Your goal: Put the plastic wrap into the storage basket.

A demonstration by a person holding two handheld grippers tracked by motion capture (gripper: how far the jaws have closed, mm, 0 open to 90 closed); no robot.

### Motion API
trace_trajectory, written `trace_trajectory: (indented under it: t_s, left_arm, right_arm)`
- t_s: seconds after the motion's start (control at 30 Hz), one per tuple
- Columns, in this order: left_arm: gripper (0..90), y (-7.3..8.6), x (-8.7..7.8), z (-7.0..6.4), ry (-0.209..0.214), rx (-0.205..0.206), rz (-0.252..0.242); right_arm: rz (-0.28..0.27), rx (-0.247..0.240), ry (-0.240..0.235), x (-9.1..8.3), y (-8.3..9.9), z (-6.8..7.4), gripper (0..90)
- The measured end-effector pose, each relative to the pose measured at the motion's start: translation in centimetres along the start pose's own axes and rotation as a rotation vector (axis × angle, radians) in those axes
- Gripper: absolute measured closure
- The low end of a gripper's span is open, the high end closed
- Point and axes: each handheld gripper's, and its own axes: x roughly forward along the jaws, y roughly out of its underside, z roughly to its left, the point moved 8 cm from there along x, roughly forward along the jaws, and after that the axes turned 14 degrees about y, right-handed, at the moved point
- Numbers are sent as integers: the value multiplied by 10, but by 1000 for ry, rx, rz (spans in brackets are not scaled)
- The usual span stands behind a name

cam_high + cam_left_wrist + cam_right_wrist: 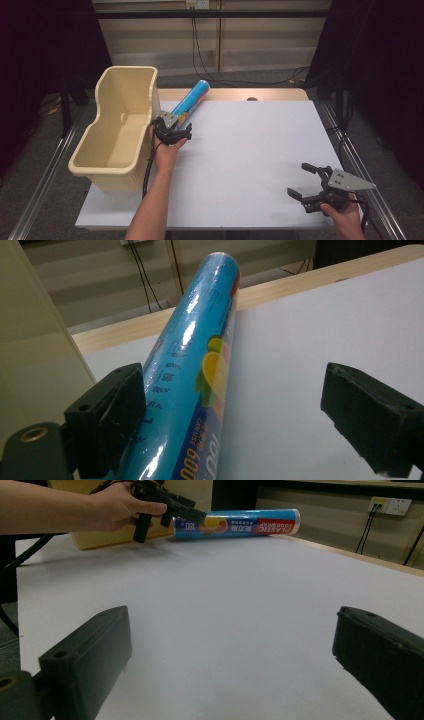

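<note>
While the cream bin [117, 130] sits empty, the left gripper [172, 131] straddles the blue roll [192, 100].
Both grippers' jaws stand apart; right gripper [307, 182] holds nothing.

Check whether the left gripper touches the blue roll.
Touching: in the left gripper view, one finger presses the roll's side; the other stands clear.

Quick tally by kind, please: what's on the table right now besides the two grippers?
Blue food wrap roll: 1
Cream plastic bin: 1
Total: 2
</note>
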Motion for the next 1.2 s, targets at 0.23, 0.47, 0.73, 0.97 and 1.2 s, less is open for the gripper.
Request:
trace_trajectory:
  t_s: [0.23,0.47,0.73,0.97,1.2]
  left_arm:
    - [128,0,0,1,0,8,2]
    - [133,0,0,-1,-6,16,11]
    - [187,-2,-1,-24,77,-28,35]
    - [163,-1,-6,-5,1,-25,31]
    - [139,2,-2,1,0,-21,12]
  right_arm:
    - [2,1,-3,1,0,1,19]
    - [7,-7,0,0,0,0,20]
    - [9,-6,4,0,0,0,20]
    - [13,-12,-2,-1,1,1,21]
    - [26,-22,-12,2,3,3,21]
